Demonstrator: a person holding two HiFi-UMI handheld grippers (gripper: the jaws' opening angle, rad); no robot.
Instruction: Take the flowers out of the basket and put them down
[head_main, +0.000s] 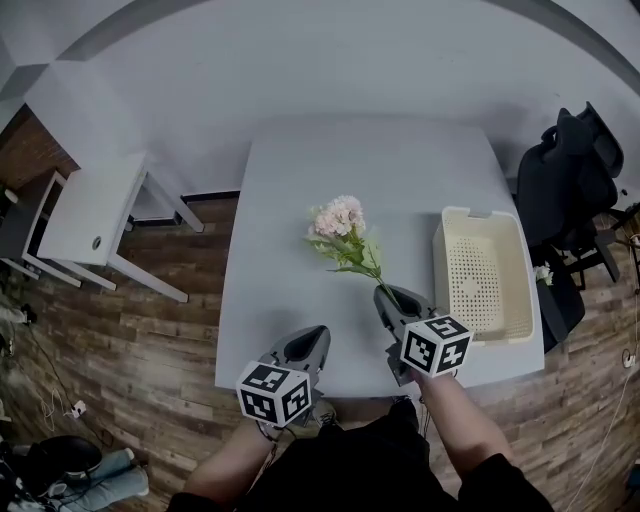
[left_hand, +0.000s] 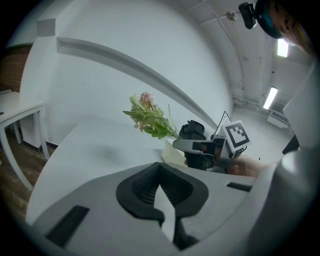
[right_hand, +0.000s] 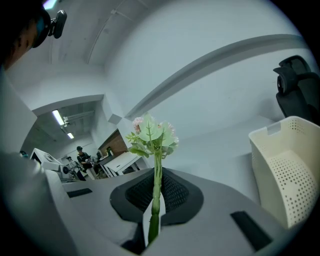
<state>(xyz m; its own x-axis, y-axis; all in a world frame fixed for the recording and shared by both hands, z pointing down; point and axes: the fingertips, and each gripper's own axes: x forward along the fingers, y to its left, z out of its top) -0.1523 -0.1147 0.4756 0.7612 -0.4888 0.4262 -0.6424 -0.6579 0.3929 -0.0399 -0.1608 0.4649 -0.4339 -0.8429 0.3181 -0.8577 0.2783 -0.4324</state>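
The right hand-held gripper (head_main: 392, 297) is clamped on the flowers (head_main: 338, 218), low on their green stem. In the right gripper view the stem runs straight up between the two dark ribbed pads, which press on it from both sides. The pale pink blossoms and the leaves stand clear above the jaw tips. From the head view the sprig reaches away from the person over the middle of the worktop (head_main: 300, 170), with the blossoms at its far end. Whether the sprig touches the surface cannot be told.

The basket (head_main: 441, 262) is cream plastic and rectangular, with a perforated floor and solid walls. It stands on the right part of the worktop, just beside the right hand-held gripper and close to the worktop's right edge. Its inside shows only the bare perforated floor, and the flowers are wholly outside it, to its left.

The left hand-held gripper (head_main: 308, 340) is over the near edge of the worktop, left of the right one and apart from the flowers. In the left gripper view its pads meet at the tips and hold nothing.

A black office chair (head_main: 565, 175) stands on the wooden floor to the right of the worktop. A small white side table (head_main: 95, 205) stands to the left.
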